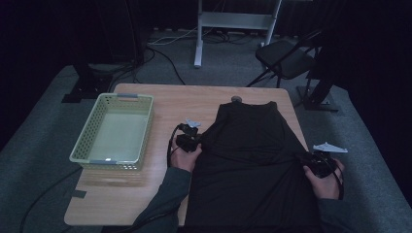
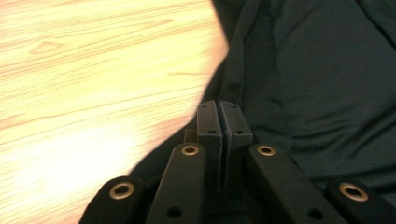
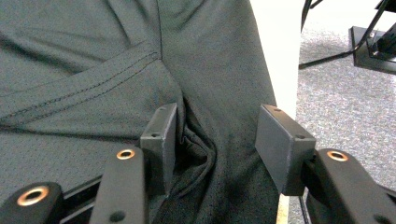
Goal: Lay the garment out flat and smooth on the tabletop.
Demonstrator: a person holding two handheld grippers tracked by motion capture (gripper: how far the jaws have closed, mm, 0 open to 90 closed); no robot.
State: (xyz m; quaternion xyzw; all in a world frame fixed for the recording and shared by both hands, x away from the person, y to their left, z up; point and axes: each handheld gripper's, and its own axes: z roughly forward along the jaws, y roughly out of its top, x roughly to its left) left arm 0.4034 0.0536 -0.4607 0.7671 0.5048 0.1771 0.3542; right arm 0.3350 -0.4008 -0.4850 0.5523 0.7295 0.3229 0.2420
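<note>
The black garment [image 1: 252,160] lies flat on the bench [image 1: 160,102], unfolded. The left gripper [image 2: 218,119] pinches its left edge; the right gripper [image 3: 212,135] stands wide over bunched cloth. Folding remains.

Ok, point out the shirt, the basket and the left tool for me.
shirt [image 1: 252,160], high view, middle of the dark cloth.
basket [image 1: 87,130], high view, its left wall.
left tool [image 2: 218,112], left gripper view, tips of its jaws, pressed together at the shirt's edge.
</note>
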